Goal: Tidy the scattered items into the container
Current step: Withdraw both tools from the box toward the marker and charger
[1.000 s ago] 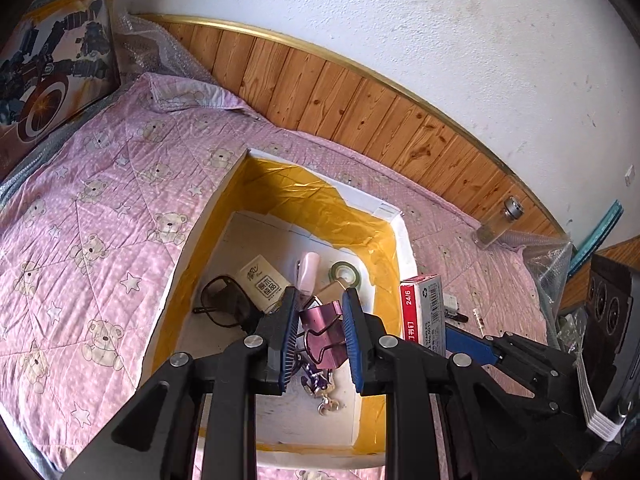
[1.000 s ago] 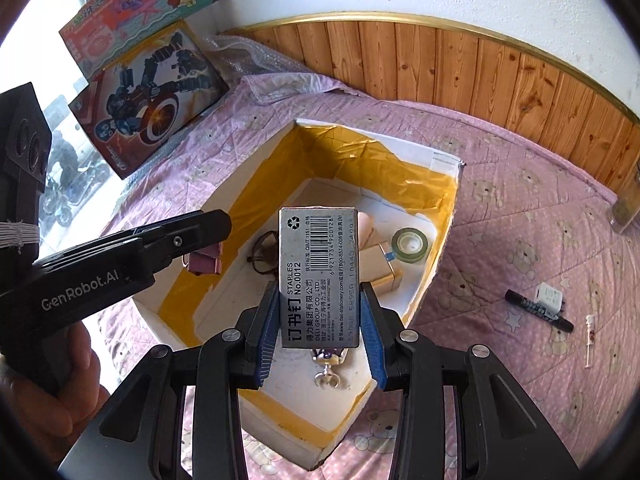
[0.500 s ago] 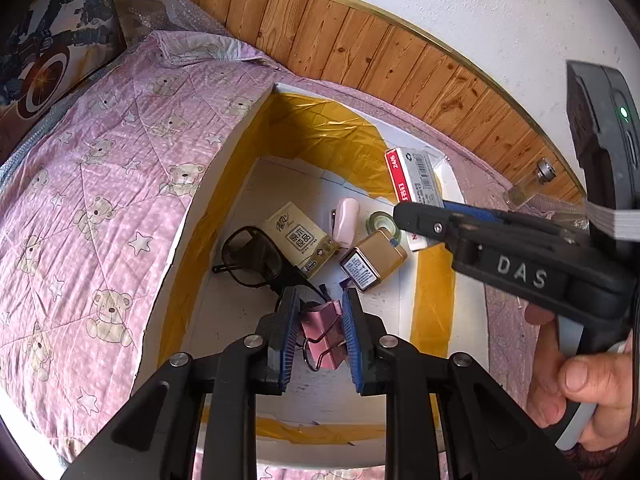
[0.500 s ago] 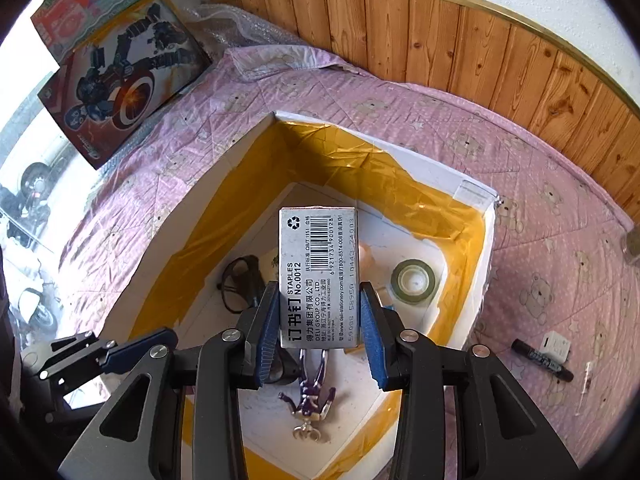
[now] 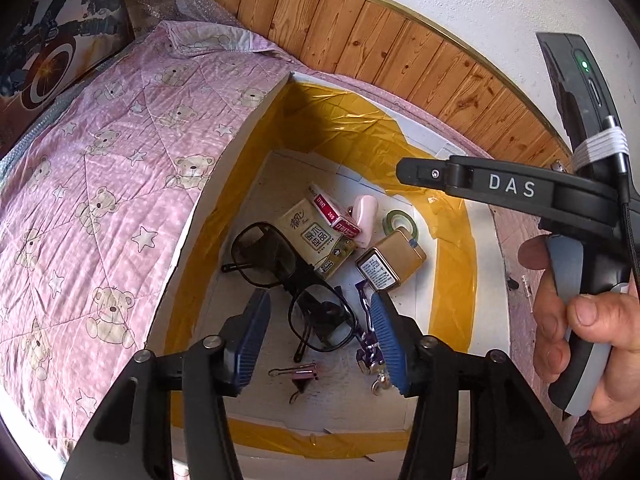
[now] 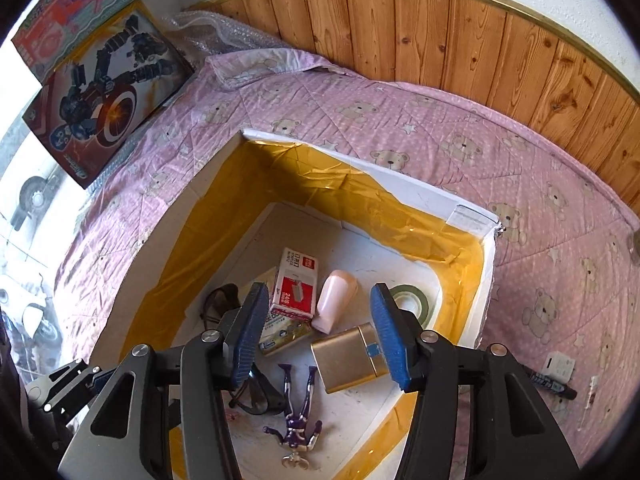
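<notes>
A white box lined with yellow tape (image 5: pixel 224 216) (image 6: pixel 486 264) lies open on the pink quilt. Inside lie a red-and-white staple box (image 5: pixel 332 212) (image 6: pixel 296 288), a pink binder clip (image 5: pixel 302 374), black glasses (image 5: pixel 280 268) (image 6: pixel 252 396), a tissue pack (image 5: pixel 316 240), a pink tube (image 6: pixel 336 300), a green tape roll (image 5: pixel 398 222) (image 6: pixel 412 300), a gold tin (image 5: pixel 390 258) (image 6: pixel 348 358) and a purple figure keychain (image 6: pixel 298 428). My left gripper (image 5: pixel 320 340) hangs open over the box, empty. My right gripper (image 6: pixel 318 334) is open and empty above the box too. A black marker (image 6: pixel 554 384) lies on the quilt right of the box.
A small white item (image 6: pixel 560 364) and a thin stick (image 6: pixel 590 394) lie by the marker. Toy boxes (image 6: pixel 108 92) lean at the quilt's left end, with bubble wrap (image 6: pixel 216 36) behind. A wooden headboard (image 6: pixel 440 40) runs along the back. A hand (image 5: pixel 580 344) holds the right gripper's handle.
Both grippers have opened. The pink binder clip dropped from the left one and the staple box from the right one; both now lie inside the box.
</notes>
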A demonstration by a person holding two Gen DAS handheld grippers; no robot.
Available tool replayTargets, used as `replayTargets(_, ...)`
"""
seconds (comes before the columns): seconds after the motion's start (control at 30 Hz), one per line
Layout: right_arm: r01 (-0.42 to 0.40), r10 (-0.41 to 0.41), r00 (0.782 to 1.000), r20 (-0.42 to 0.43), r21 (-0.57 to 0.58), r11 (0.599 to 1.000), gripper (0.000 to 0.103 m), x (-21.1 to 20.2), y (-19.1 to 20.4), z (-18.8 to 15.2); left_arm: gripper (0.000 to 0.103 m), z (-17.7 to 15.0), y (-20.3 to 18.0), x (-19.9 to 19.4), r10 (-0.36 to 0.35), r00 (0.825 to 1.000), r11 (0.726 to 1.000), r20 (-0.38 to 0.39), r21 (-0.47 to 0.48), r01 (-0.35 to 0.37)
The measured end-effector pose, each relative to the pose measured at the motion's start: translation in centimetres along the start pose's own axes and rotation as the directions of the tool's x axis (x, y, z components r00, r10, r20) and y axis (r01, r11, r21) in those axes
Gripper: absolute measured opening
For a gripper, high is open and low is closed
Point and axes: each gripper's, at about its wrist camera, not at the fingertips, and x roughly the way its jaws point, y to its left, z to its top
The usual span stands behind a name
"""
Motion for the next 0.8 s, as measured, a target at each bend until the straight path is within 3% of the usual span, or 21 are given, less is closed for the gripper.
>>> replayTargets(0.4, -0.062, 0.063, 0.998, 0.028, -0.011, 0.998, 0.056, -1.6, 1.2, -1.8, 0.054, 0.1, -0.1, -0.9, -0.001, 1.000, 1.000, 0.019, -0.016, 0.001)
replayTargets(0.8, -0.102, 0.093, 0.988, 0.126, 0.062, 0.993, 0.056, -7.5, -0.6, -5.8, 0.054, -0.9, -3.8, -3.1, -0.033, 0.998, 0.999, 0.049, 0.044, 0.031)
